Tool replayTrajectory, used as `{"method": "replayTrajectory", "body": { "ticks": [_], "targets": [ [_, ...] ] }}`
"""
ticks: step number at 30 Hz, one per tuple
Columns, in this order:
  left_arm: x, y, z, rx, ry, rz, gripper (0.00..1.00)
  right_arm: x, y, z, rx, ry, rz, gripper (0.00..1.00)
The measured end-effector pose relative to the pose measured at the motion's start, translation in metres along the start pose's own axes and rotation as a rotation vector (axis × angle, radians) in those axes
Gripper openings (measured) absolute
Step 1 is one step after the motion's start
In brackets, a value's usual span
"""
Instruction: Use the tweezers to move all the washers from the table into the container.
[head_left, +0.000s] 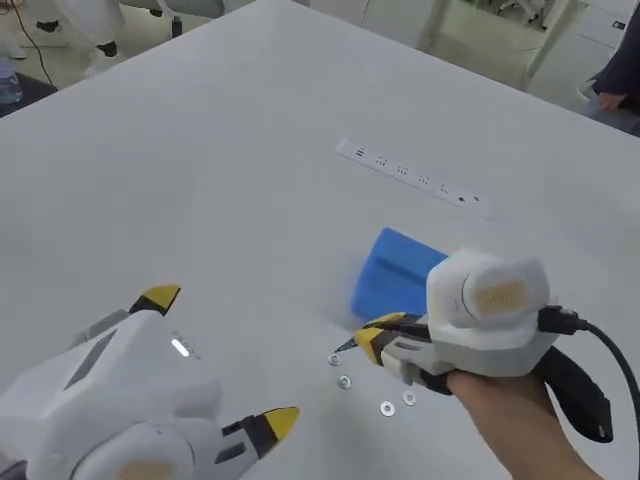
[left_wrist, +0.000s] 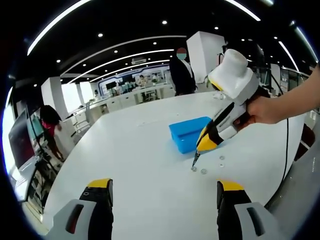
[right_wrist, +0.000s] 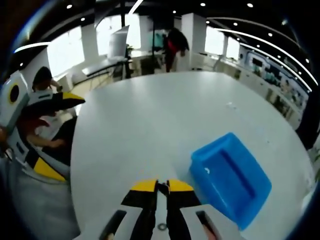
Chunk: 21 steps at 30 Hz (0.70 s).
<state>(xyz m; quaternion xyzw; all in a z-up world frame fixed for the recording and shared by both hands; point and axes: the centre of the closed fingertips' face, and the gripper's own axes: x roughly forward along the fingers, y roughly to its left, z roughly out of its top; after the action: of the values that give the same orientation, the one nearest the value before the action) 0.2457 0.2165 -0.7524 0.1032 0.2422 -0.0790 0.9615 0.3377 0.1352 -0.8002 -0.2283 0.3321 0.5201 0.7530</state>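
— What is on the bench from where you sit?
— I see a wide white bench (head_left: 200, 200), plain and matte. A blue container (head_left: 392, 272), rectangular and open at the top, stands on it toward the right of my head view.
— And the washers?
— I count four small silver washers (head_left: 387, 408) lying flat on the bare surface just in front of the container. They are loosely scattered, none touching it or each other.
— Anything else?
— A long white power strip (head_left: 410, 178) lies flat farther back, beyond the container and apart from it.
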Motion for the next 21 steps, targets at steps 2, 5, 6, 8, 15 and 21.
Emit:
{"method": "replayTrajectory", "body": {
  "ticks": [2,5,6,8,15,21],
  "targets": [
    [0.0001,0.0001,-0.0005,-0.001,0.002,0.000,0.87,0.0008,-0.0007,-0.0012,0.004,0.007,0.003,0.02],
    [0.0002,0.0004,-0.0005,0.001,0.002,0.002,0.87,0.0008,-0.0028,-0.0036,0.011,0.019,0.002,0.02],
    [0.0002,0.0004,-0.0007,0.001,0.003,0.002,0.87,0.0005,-0.0031,-0.0039,0.011,0.021,0.002,0.02],
    [0.0003,0.0005,-0.0004,0.001,0.002,0.001,0.87,-0.0003,-0.0040,-0.0044,0.015,0.023,0.002,0.03],
    [0.0007,0.0008,-0.0006,0.004,0.002,0.003,0.87,0.0016,-0.0037,-0.0060,0.011,0.046,-0.003,0.03],
    [0.0009,0.0018,-0.0006,0.005,0.003,0.008,0.86,0.0054,-0.0043,-0.0027,0.001,0.074,-0.013,0.03]
  ]
}}
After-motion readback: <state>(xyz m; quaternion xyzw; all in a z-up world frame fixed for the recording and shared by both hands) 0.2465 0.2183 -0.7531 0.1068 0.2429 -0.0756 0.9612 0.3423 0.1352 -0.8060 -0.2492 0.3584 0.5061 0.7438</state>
